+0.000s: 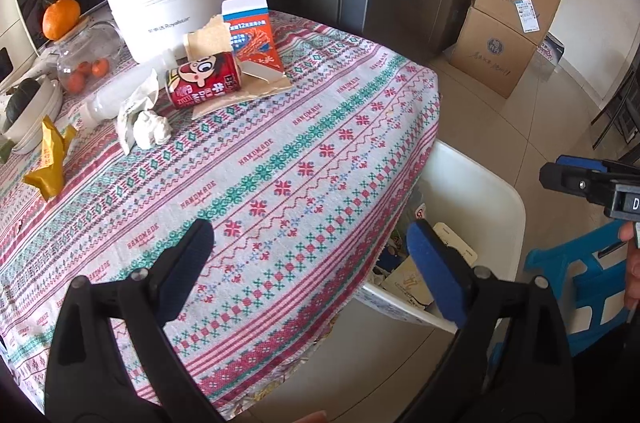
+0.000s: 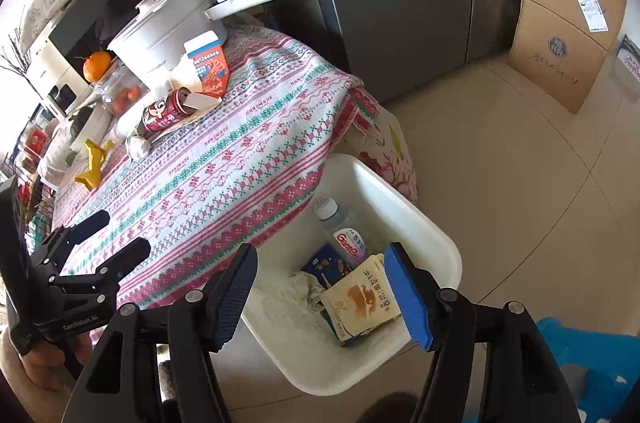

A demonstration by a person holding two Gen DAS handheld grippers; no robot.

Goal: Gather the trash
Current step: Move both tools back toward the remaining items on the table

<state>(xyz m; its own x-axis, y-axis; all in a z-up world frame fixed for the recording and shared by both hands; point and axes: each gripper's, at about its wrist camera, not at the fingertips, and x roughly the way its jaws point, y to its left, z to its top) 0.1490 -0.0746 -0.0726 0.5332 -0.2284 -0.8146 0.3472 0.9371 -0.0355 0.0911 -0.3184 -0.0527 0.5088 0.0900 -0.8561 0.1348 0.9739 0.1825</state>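
Trash left on the desk point(image 1: 280, 151), chiefly the red can point(image 1: 204, 79) lying on its side, sits at the far edge beyond the empty, wide-apart left gripper point(image 1: 312, 259); the right gripper point(image 2: 320, 287), jaws apart, hangs over the bin point(image 2: 420, 219).

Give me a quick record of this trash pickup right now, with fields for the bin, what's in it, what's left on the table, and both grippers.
bin: white bin on the floor beside the table
in bin: plastic bottle, yellow pouch, crumpled paper
on table: red can, orange carton, white tissue wad, yellow wrapper
left gripper: open, empty, over the table edge
right gripper: open, empty, above the bin
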